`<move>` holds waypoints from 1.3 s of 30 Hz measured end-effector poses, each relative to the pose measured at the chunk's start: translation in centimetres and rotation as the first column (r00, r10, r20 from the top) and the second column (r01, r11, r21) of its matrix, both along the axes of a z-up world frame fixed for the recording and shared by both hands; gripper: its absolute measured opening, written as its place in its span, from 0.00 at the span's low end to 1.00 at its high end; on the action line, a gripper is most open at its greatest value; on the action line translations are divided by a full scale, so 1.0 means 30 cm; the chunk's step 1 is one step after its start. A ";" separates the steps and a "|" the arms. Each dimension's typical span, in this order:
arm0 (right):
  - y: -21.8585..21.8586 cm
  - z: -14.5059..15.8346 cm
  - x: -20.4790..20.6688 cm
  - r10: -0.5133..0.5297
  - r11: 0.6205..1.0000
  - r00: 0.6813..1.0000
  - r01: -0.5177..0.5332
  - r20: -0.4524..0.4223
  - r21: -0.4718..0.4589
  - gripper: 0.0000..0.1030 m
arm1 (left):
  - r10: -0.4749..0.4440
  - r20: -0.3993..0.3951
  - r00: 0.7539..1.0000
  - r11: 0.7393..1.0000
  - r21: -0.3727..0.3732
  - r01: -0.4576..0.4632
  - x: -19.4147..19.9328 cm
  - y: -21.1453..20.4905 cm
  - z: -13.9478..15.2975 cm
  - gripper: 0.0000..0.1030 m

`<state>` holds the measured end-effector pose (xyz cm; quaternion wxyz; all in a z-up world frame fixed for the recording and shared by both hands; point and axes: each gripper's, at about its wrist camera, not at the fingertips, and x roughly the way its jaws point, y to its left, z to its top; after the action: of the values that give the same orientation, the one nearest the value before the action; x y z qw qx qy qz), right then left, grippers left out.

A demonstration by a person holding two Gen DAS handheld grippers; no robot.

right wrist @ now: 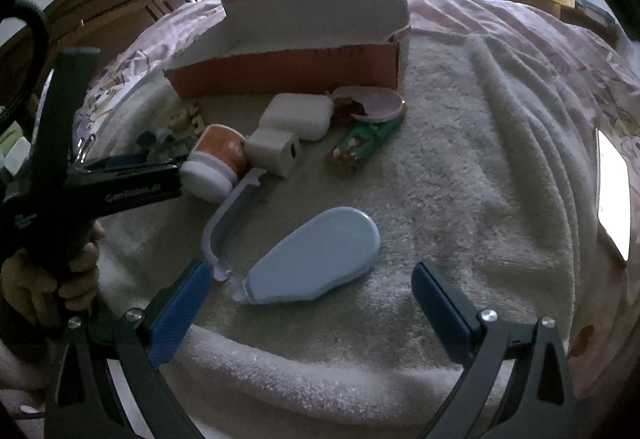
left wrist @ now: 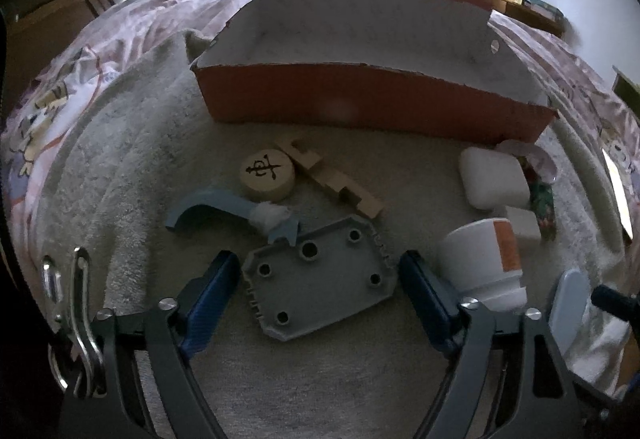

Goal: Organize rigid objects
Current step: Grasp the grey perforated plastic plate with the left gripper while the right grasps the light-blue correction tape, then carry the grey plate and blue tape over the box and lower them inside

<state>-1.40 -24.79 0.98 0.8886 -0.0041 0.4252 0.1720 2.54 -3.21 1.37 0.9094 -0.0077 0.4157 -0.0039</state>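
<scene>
Grey plate (left wrist: 318, 281), flat and drilled with holes, sits right between the left gripper's (left wrist: 316, 289) jaws, which are spread wide and holding nothing, one blue pad just off each edge. Risk first: that plate lies flush on the soft towel (left wrist: 132, 167), so closing across its thin rim could see the pads ride over it or tip it up, and the white-and-orange bottle (left wrist: 486, 259) lying just outside the right-hand pad may get knocked as the jaws close.

Over at the right gripper (right wrist: 310, 293), jaws equally wide and empty, the pale blue teardrop case (right wrist: 316, 259) lies between them, nearer the left pad. Its rounded, slick-looking shell could squirt out under a pinch. The loose curved blue strip (right wrist: 230, 223) touches that left pad's tip and could snag.

Ahead of both sets of jaws, well beyond the clutter, the orange box (left wrist: 360, 99) waits open.
</scene>
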 end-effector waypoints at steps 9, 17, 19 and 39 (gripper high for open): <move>0.006 -0.014 0.021 0.030 0.999 0.999 -0.031 -0.026 -0.036 0.99 | -0.051 0.026 0.998 0.999 0.020 0.050 -0.075 0.007 0.016 0.72; 0.046 -0.023 0.041 0.014 0.994 1.000 -0.015 -0.013 -0.109 0.93 | -0.050 0.058 0.997 0.998 0.028 0.048 -0.124 0.027 0.057 0.72; 0.051 -0.022 0.036 0.006 0.991 1.000 -0.006 -0.001 -0.135 0.83 | -0.049 0.061 0.997 0.999 0.023 0.048 -0.125 0.031 0.061 0.72; 0.038 0.023 0.025 0.007 0.999 1.000 -0.007 0.015 -0.045 0.75 | -0.051 0.068 0.996 0.999 0.003 0.051 -0.142 0.038 0.090 0.72</move>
<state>-0.65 -23.64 1.68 0.8908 -0.0268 0.4223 0.1655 -1.72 -2.06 4.06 0.9227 0.0035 0.3846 -0.0273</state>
